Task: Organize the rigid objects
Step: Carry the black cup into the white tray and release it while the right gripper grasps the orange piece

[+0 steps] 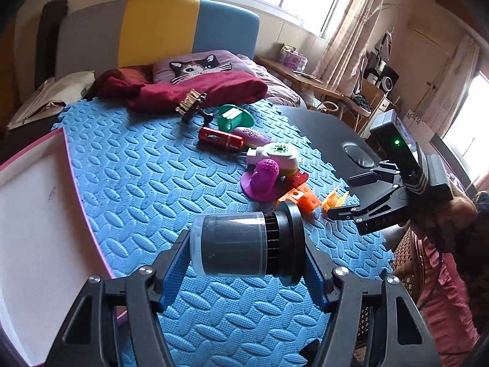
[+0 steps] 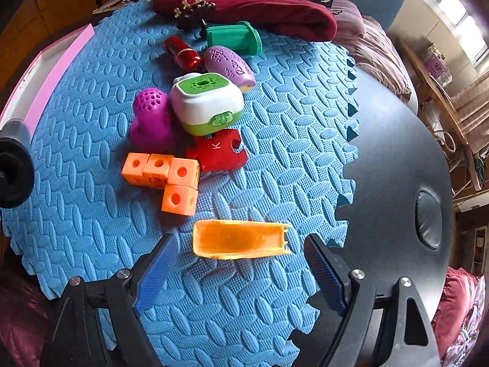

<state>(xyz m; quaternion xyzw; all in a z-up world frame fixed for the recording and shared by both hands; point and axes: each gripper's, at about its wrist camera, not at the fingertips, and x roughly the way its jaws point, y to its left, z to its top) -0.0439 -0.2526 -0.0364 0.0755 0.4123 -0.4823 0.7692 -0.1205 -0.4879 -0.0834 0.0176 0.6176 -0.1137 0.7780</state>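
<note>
The left gripper (image 1: 247,263) is clamped on a dark grey cylinder (image 1: 235,244), its blue pads pressing on the two ends. The cylinder lies crosswise between the fingers, long axis running left to right in the left wrist view, with a ribbed black flanged end (image 1: 290,244) pointing right and the plain grey end pointing left. It is held above a blue foam mat (image 1: 128,183). Just left of it stands a white tray with a pink rim (image 1: 71,165).

The right gripper (image 2: 241,263) points steeply down at the mat with its jaws spread wide, gripping nothing. Between its blue fingers (image 2: 159,272), without touching them, lies an orange scoop-shaped piece (image 2: 235,240). Its long axis runs left to right in the right wrist view, rounded end to the left and notched end to the right, hollow side up.

Farther along the mat sit joined orange cubes (image 2: 168,177), a red puzzle piece marked K (image 2: 218,153), a magenta perforated toy (image 2: 151,116), a white and green case (image 2: 207,104), a purple oval (image 2: 229,65), a red cylinder (image 2: 183,53) and a green spool (image 2: 233,38). A dark red cloth (image 2: 259,12) lies at the far edge.
</note>
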